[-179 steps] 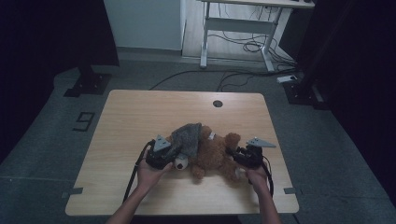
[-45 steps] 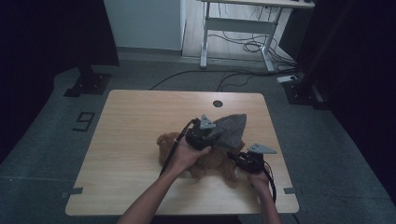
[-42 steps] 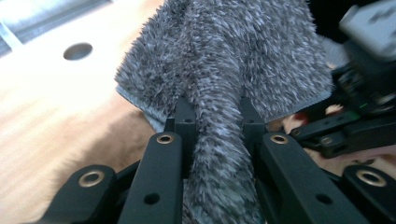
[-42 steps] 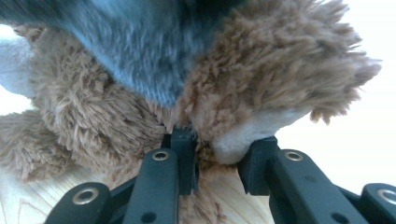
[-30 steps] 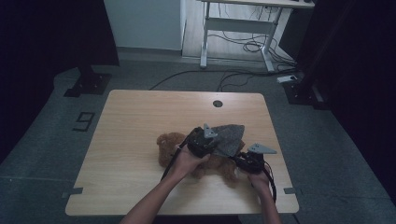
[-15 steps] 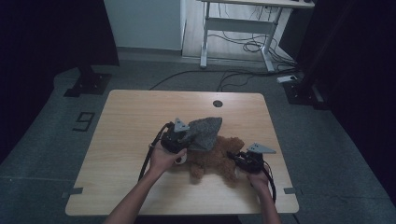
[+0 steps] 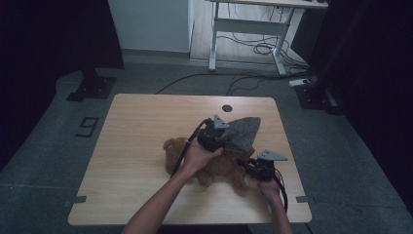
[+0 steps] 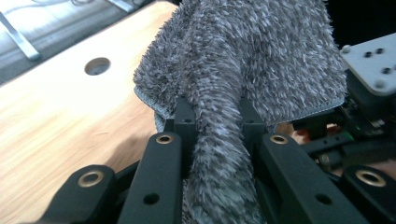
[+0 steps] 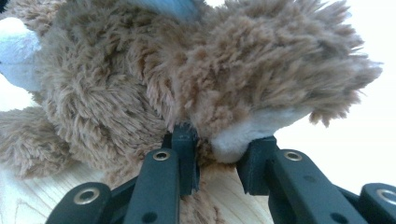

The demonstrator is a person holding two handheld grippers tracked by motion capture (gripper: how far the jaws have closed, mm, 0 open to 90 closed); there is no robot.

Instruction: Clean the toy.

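High view, nearest first: the right gripper point(image 7: 249, 168) is clamped on a paw of the brown teddy bear point(image 7: 219, 168), which lies near the table's point(image 7: 131, 141) front edge. Beyond it, the left gripper point(image 7: 221, 138) pinches the grey towel point(image 7: 243, 132), lifted over the bear. That thin fold could slip free, or the plush could drag sideways off its paw hold.
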